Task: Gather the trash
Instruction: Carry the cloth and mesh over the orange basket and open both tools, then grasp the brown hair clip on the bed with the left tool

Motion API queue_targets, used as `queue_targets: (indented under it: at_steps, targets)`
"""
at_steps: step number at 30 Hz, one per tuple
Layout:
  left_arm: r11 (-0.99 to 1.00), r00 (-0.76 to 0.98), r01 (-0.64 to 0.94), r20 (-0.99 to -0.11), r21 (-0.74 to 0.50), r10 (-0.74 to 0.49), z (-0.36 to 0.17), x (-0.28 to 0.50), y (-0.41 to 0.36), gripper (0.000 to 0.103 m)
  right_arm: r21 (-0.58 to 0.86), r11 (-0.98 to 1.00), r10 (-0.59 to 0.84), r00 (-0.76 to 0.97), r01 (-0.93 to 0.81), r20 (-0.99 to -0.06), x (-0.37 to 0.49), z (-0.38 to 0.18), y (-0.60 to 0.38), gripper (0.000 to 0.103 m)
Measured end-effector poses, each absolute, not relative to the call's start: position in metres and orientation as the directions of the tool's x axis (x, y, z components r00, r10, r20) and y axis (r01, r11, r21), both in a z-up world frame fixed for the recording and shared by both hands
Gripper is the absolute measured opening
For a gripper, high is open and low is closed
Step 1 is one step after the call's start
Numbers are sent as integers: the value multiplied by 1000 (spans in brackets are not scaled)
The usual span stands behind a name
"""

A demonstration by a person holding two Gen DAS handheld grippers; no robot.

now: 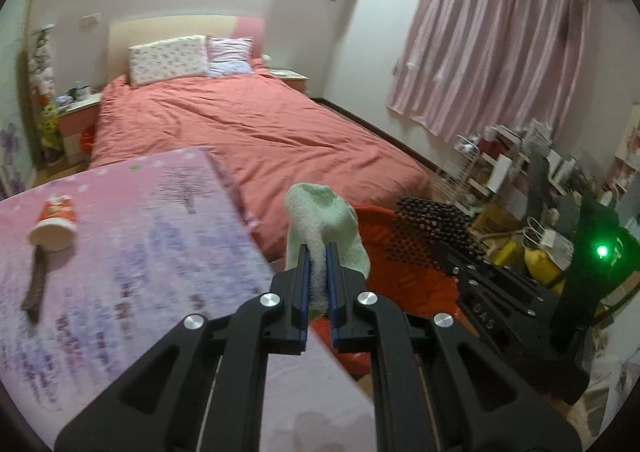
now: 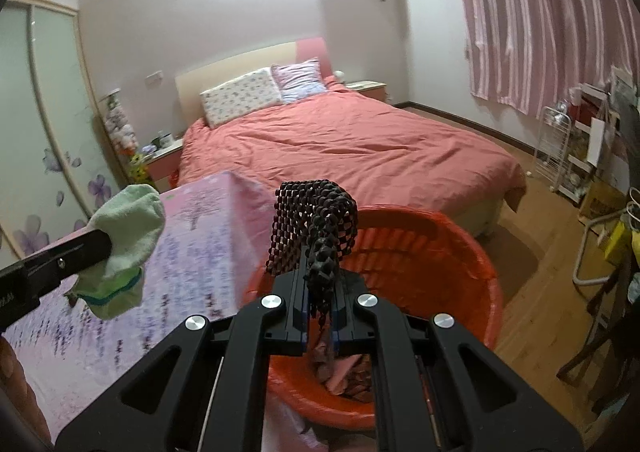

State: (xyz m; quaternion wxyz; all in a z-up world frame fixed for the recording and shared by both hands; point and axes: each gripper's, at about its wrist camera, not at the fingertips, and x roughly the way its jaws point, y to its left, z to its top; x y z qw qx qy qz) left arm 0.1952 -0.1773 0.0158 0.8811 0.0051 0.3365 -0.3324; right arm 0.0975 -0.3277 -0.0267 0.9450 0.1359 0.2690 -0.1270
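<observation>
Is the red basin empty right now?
No: in the right wrist view the red basin already holds reddish-brown scraps at its bottom, just below the right hand-held gripper.

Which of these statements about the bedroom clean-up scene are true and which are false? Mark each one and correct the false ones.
1. The left gripper is shut on a pale green sock. True.
2. The right gripper is open and holds nothing. False: it is shut on a dark beaded mat.
3. An orange basin sits beyond the right gripper. True.
4. The orange basin holds nothing. False: reddish scraps lie in it.
5. A paper cup lies on its side on the purple-patterned tablecloth. True.
</observation>
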Motion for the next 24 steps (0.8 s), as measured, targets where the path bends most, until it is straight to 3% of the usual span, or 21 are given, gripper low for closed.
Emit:
queue_targets:
  at_steps: [10,13,17,24]
  targets:
    - [723,453,645,-639,-246,-622,-11,210,-248,9,239,902,-167,801,360,-575,107,-46,-364,8]
    - [733,435,638,-674,-237,-597,-27,219,-262,13,263,892,-151,789,369,-595,110,-55,-372,8]
    - [752,434,615,-694,-237,-574,-41,230,-261,39,275,882,-141,772,382,-620,109,-65,-376,25]
    - [801,465,556,-716,-222,-521,-49,245,-233,52,258,882,-157,761,396,-630,104,-66,-370,53]
